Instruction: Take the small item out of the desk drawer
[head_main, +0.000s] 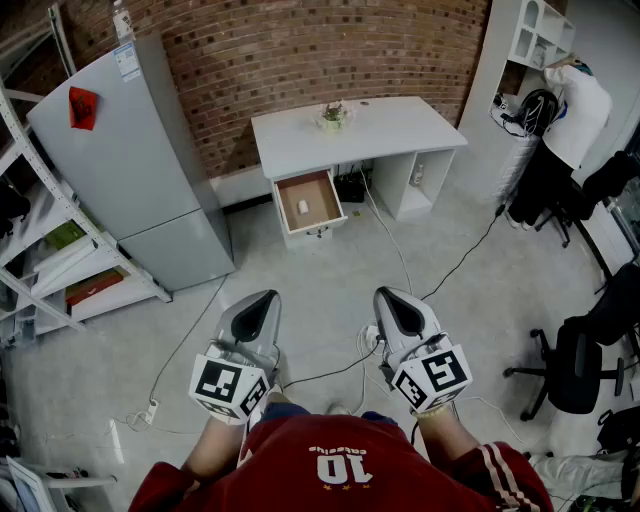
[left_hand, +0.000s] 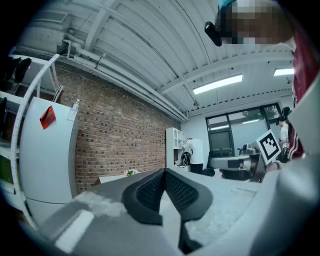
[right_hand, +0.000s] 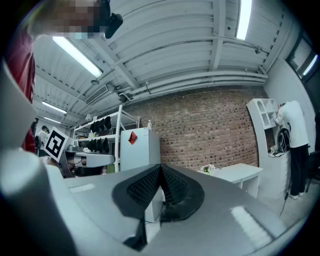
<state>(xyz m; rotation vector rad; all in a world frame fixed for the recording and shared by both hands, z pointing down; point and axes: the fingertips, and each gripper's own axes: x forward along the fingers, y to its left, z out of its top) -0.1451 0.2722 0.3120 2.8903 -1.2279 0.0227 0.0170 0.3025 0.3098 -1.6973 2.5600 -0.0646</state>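
Note:
Across the room stands a white desk (head_main: 400, 130), and its wooden drawer (head_main: 322, 212) is pulled open at the desk's left. A small white item (head_main: 304, 206) lies inside the drawer. My left gripper (head_main: 262, 303) and right gripper (head_main: 388, 300) are held side by side close to my body, far short of the desk. Both point forward and both are shut with nothing between the jaws. In the left gripper view the black pads (left_hand: 152, 190) meet, and the pads (right_hand: 150, 187) meet in the right gripper view too. The desk (right_hand: 237, 172) shows at right in the right gripper view.
A grey fridge (head_main: 140, 170) stands left of the desk, with a white shelf rack (head_main: 40, 250) beside it. Cables (head_main: 400, 260) trail over the concrete floor. A small plant (head_main: 334, 116) sits on the desk. A person in white (head_main: 575, 110) stands at the far right near black office chairs (head_main: 585, 370).

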